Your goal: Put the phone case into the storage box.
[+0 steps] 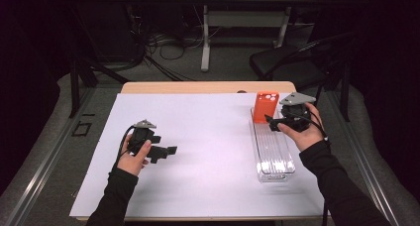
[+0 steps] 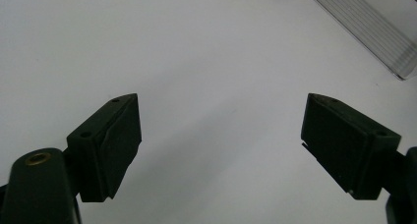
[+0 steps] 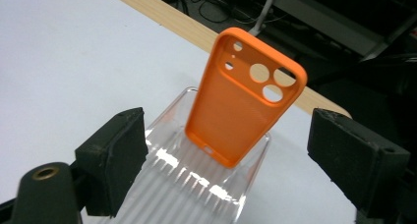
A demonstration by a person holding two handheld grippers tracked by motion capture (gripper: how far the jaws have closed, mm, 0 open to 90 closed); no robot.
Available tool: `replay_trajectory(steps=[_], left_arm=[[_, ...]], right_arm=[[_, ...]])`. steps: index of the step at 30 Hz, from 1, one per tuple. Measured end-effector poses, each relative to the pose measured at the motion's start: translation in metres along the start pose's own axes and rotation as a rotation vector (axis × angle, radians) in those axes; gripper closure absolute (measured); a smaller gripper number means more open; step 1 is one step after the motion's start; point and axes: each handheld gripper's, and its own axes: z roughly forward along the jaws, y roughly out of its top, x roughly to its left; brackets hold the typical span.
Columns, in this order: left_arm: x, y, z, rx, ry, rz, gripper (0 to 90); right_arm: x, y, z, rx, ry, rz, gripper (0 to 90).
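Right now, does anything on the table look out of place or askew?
Nothing looks damaged or spilled. The orange phone case stands upright at the far end of the clear ribbed tray, leaning slightly. The right tool is open just in front of it, not touching it.

One orange phone case (image 1: 265, 107) is standing at the upper right of the high view, in one clear ribbed tray (image 1: 274, 151). Two hand-held grippers are showing: the left hand-held gripper (image 1: 166, 151) at lower left, the right hand-held gripper (image 1: 272, 123) at right. One white sheet (image 1: 198, 151) is covering one surface (image 1: 198, 87).
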Motion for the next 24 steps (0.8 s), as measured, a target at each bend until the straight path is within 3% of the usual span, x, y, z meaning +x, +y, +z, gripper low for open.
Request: replay_trajectory(steps=[7, 12, 24], left_arm=[[0.0, 0.0, -0.004, -0.023, -0.019, -0.006, 15.8], [-0.001, 0.001, -0.008, -0.039, -0.033, -0.007, 15.8], [-0.006, 0.003, -0.017, -0.049, -0.029, 0.016, 15.8]], right_arm=[[0.009, 0.002, -0.007, 0.007, 0.078, 0.038, 0.0], [0.02, 0.003, -0.012, -0.001, 0.115, 0.068, 0.0], [0.066, 0.013, -0.018, -0.023, 0.19, 0.057, 0.0]])
